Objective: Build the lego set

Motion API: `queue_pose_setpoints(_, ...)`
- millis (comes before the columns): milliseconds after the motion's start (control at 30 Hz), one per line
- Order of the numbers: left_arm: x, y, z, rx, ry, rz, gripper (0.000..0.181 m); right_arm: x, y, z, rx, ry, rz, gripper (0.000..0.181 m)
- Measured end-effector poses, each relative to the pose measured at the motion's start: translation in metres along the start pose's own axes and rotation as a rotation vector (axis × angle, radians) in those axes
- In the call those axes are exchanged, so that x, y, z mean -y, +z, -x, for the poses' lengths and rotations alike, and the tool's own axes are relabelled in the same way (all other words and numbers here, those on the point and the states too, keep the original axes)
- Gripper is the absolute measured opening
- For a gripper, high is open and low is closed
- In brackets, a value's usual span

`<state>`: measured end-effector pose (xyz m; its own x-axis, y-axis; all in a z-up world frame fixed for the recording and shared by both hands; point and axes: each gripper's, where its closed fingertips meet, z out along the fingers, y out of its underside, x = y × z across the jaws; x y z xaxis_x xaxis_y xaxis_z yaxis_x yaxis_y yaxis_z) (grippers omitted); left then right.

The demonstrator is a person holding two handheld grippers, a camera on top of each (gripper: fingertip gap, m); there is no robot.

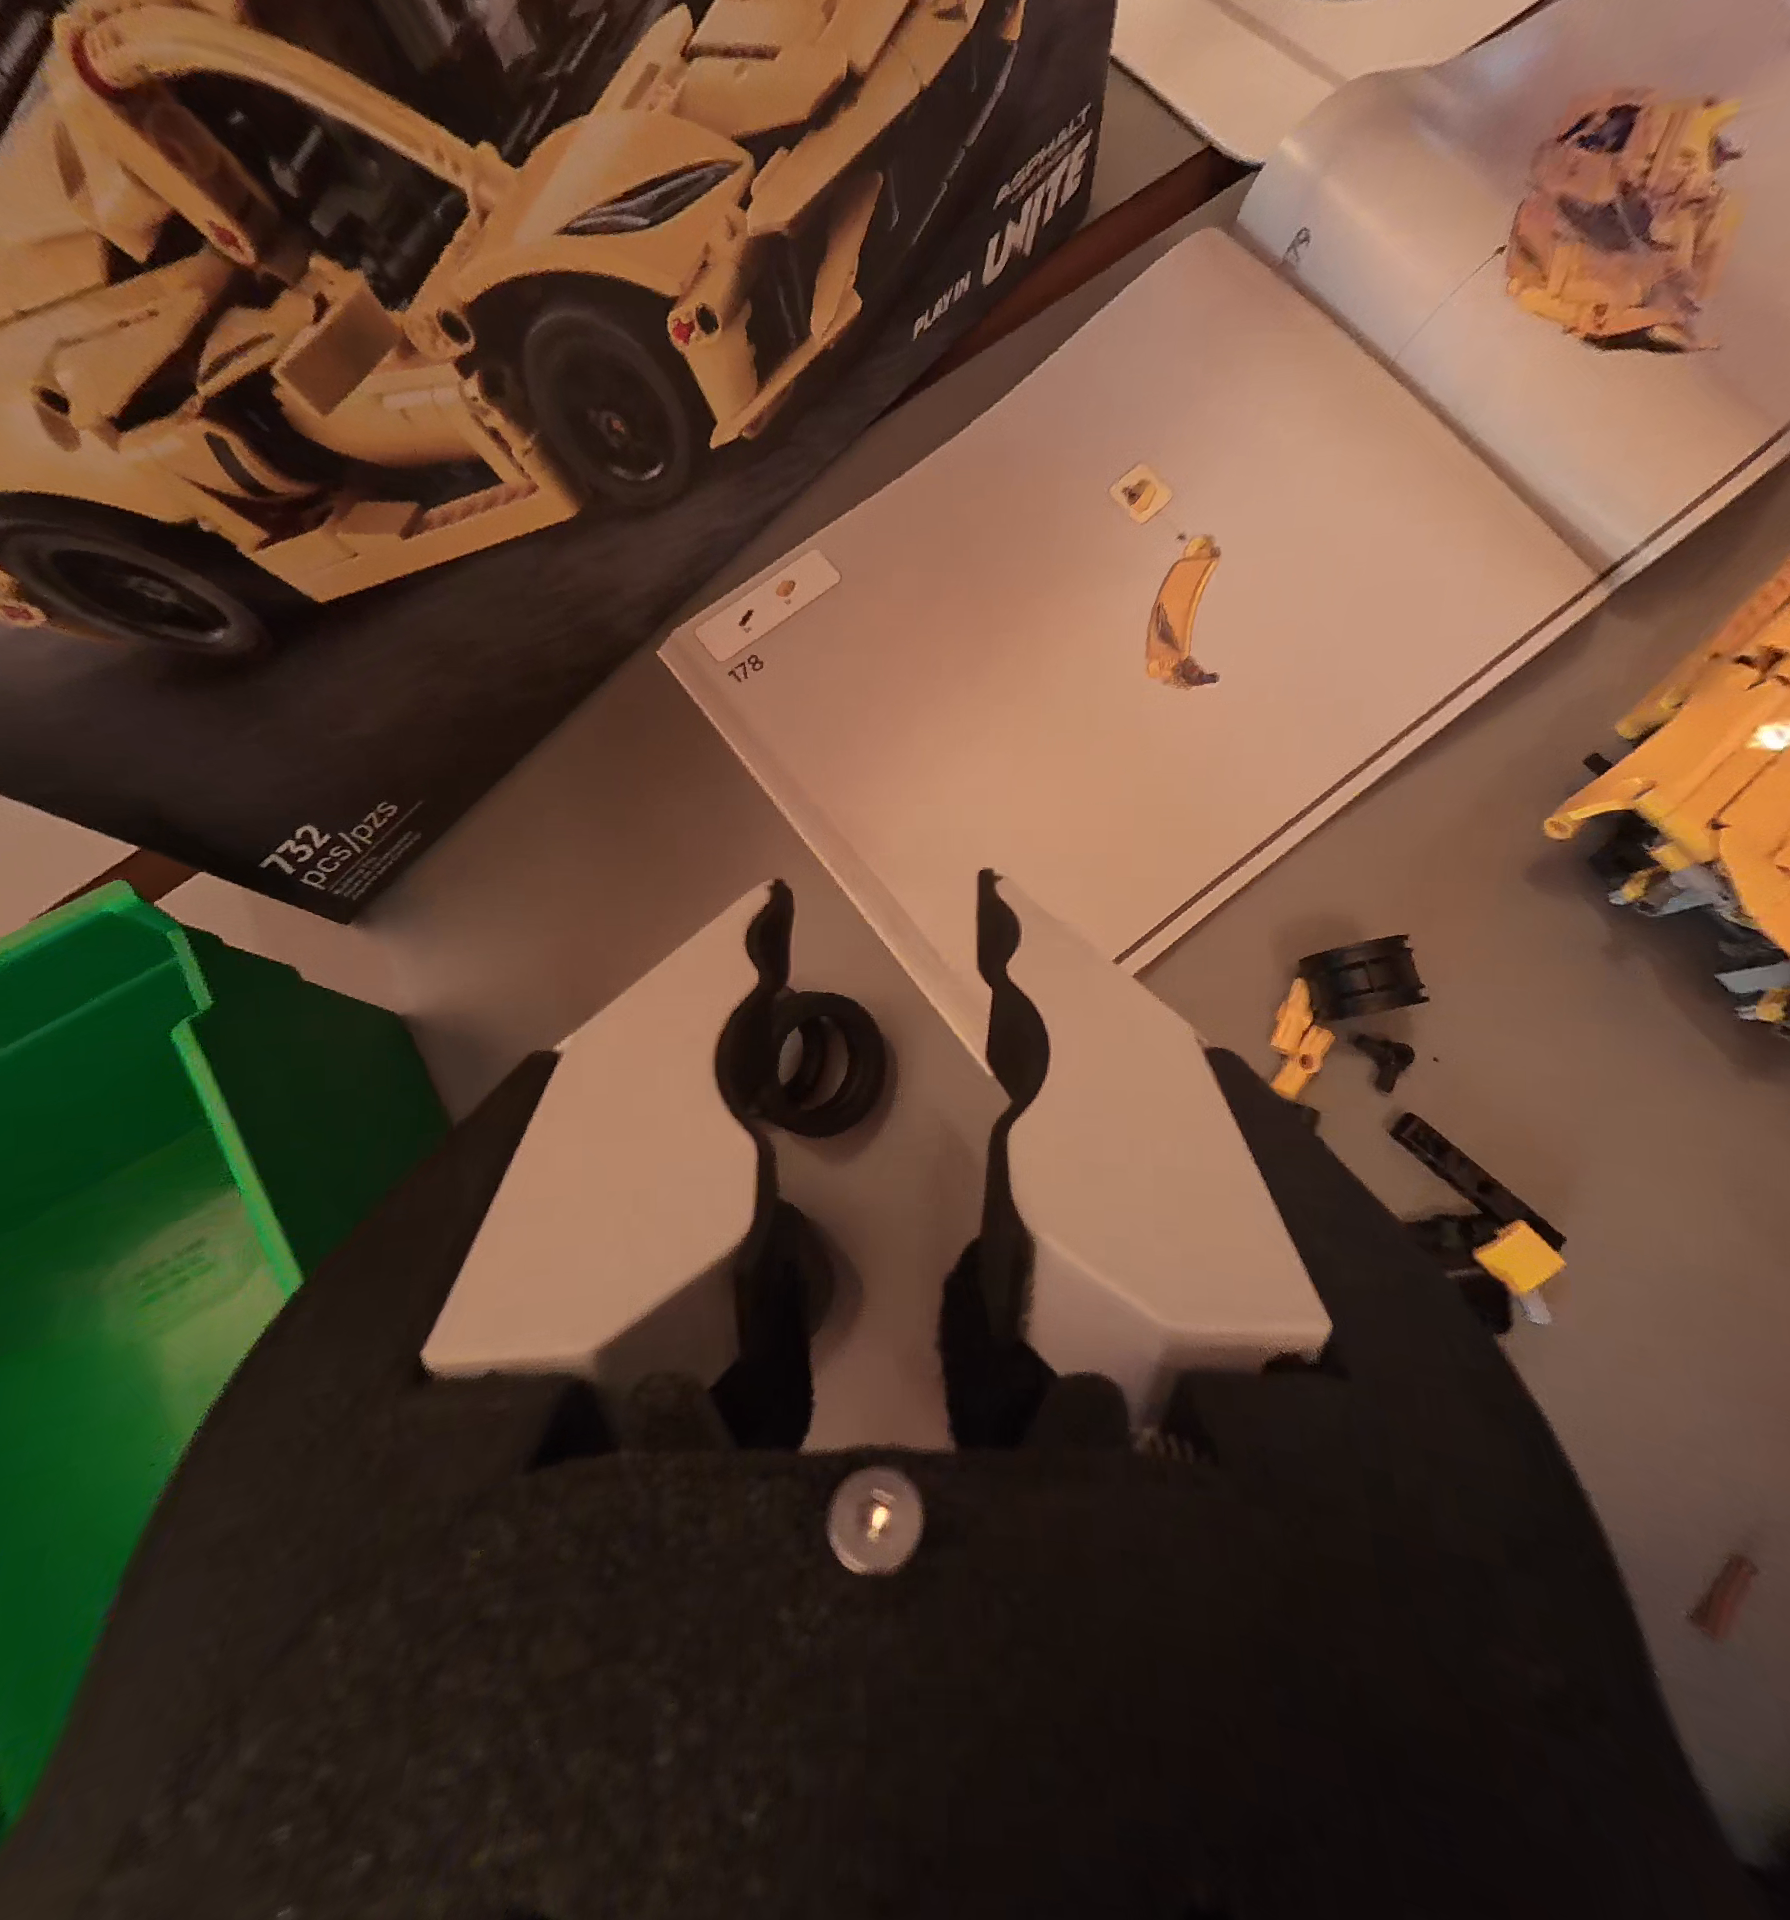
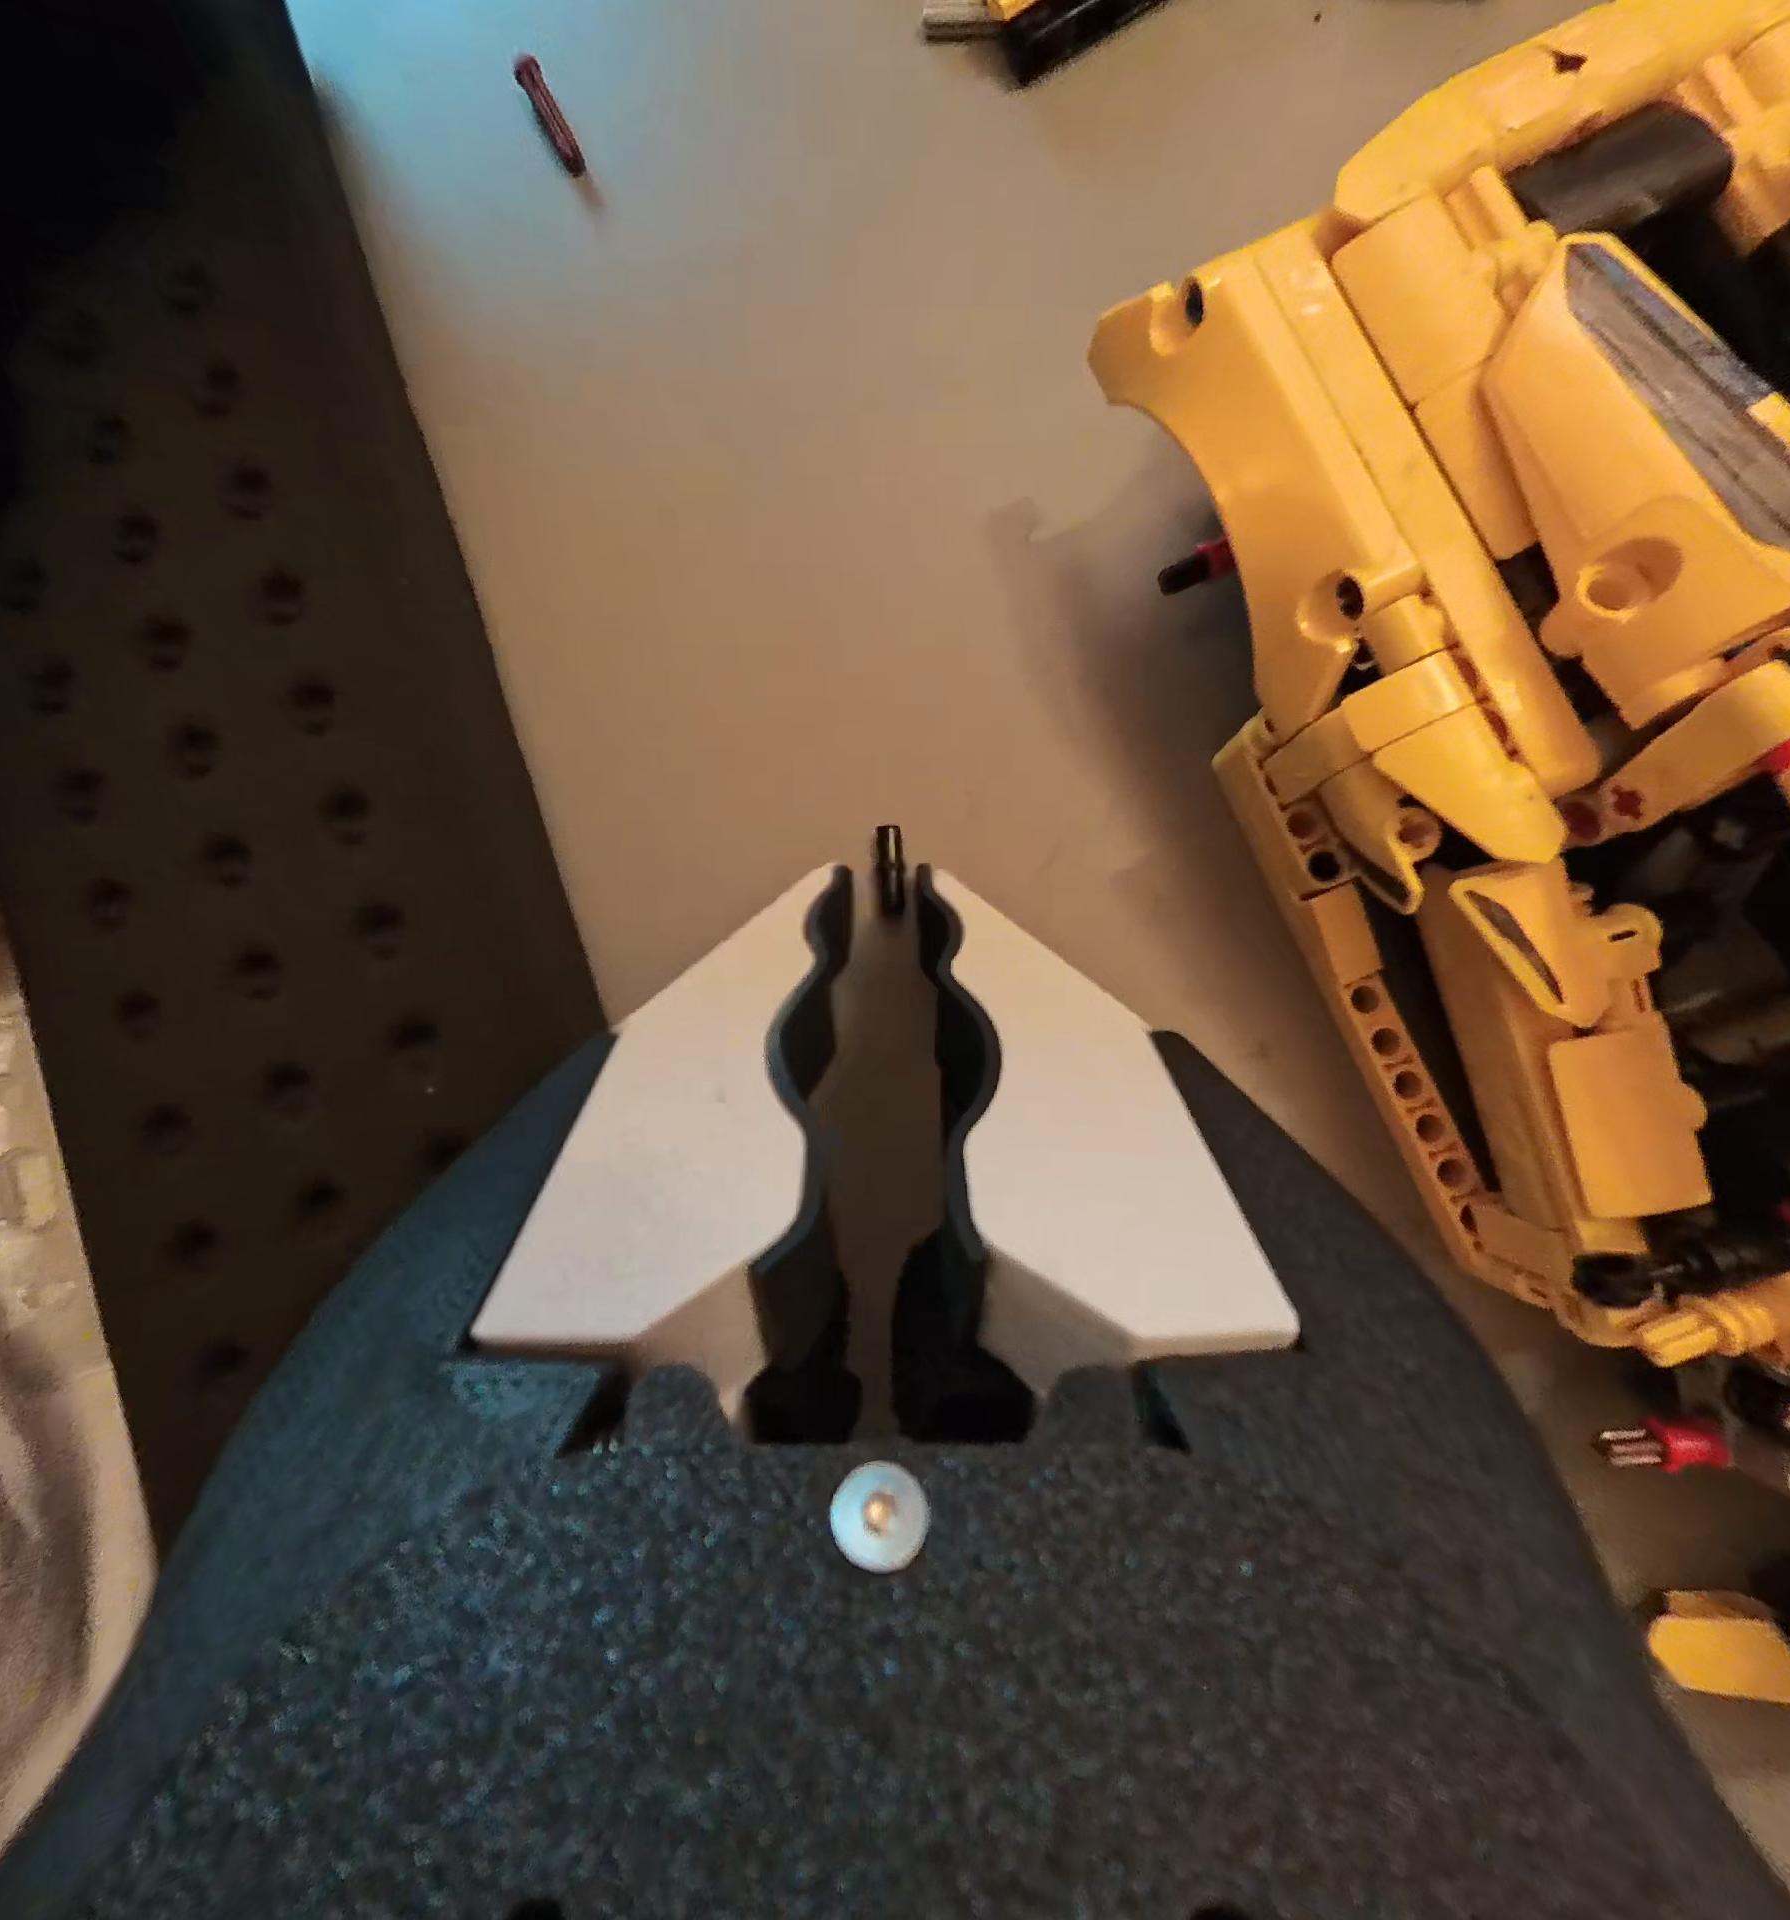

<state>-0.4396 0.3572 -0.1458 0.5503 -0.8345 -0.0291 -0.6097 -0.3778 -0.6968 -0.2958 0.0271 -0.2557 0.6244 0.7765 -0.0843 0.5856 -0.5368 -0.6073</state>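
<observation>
Black pin (image 2: 887, 868), seemingly ridged, pinched by right gripper (image 2: 886, 883); left gripper (image 1: 883, 904) spread.

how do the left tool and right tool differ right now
The left tool is open with nothing gripped; a black tyre lies on the table between its fingers. The right tool is nearly closed, pinching a small black pin at its tips. The left faces the instruction booklet, the right sits beside the yellow car model. Both have white fingers.
</observation>
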Motion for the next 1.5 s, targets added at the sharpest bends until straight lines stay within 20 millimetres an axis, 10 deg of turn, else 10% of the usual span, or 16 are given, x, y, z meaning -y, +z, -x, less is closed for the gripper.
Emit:
queue_pose_setpoints(233,0.004,-0.058,-0.027,-0.01,0.052,-0.096,0.035,0.012,-0.051,-0.015,0.012,0.149,-0.322,0.019)
queue_pose_setpoints(567,-0.131,-0.167,-0.052,0.082,-0.183,-0.114,0.03,0.011,-0.078,-0.044,-0.054,0.205,-0.569,0.021)
queue_pose_setpoints(833,-0.194,-0.143,-0.067,0.11,-0.206,0.008,0.029,0.008,-0.074,-0.045,-0.074,0.189,-0.54,0.019)
queue_pose_setpoints(1500,-0.24,-0.123,-0.05,0.178,-0.235,0.125,0.027,0.003,-0.068,-0.048,-0.068,0.215,-0.509,0.013)
